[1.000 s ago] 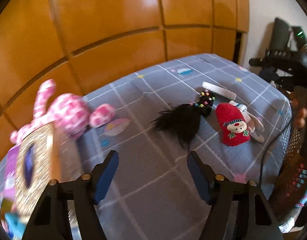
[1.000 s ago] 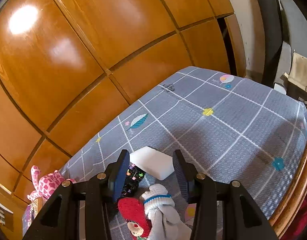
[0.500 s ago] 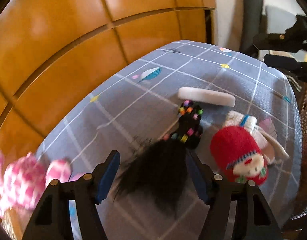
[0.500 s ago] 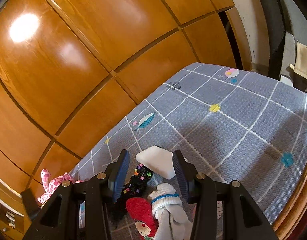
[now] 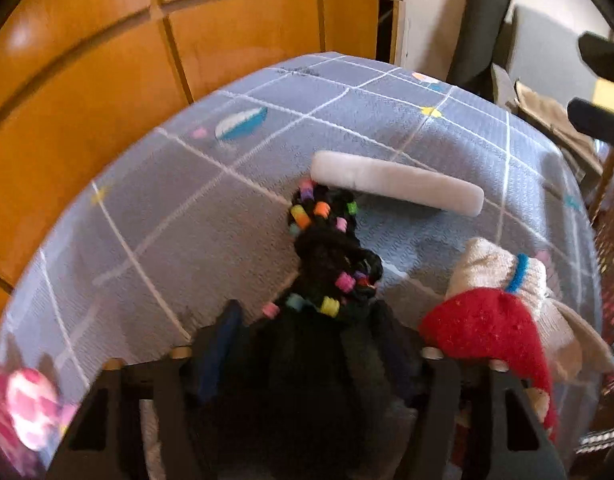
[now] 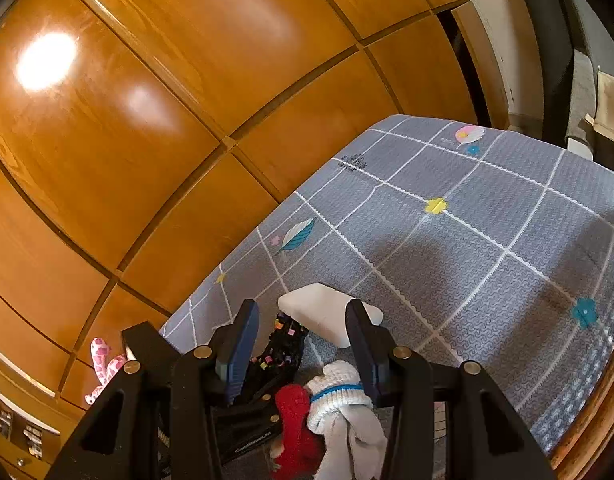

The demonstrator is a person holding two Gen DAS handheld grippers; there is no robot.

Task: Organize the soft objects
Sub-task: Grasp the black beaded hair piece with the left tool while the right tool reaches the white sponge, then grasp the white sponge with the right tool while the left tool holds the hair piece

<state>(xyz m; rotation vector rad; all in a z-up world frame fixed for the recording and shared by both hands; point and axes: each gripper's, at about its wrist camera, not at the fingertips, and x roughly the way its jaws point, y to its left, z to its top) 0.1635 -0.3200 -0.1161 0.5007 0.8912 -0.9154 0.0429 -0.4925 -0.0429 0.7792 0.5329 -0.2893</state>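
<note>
A black furry toy with coloured beads [image 5: 331,264] lies on the grey checked cloth [image 5: 167,208]. My left gripper [image 5: 307,320] is open, its fingers on either side of the toy's black fur. A red Santa sock [image 5: 491,328] and a white sock [image 5: 495,272] lie to its right, a white foam pad [image 5: 395,186] behind. My right gripper [image 6: 301,320] is open and empty, held above the beaded toy [image 6: 285,344], the pad [image 6: 321,312], the red sock [image 6: 295,408] and the white sock [image 6: 343,396].
A pink spotted plush [image 5: 23,404] lies at the left edge and shows in the right wrist view [image 6: 103,364]. Wooden wardrobe panels [image 6: 187,120] stand behind the bed. A wooden bed rim [image 6: 595,416] runs along the right. A dark chair [image 5: 483,24] stands beyond.
My left gripper has moved forward and right, away from the pink plush, until its open fingers straddle the black furry toy. My right gripper has barely moved.
</note>
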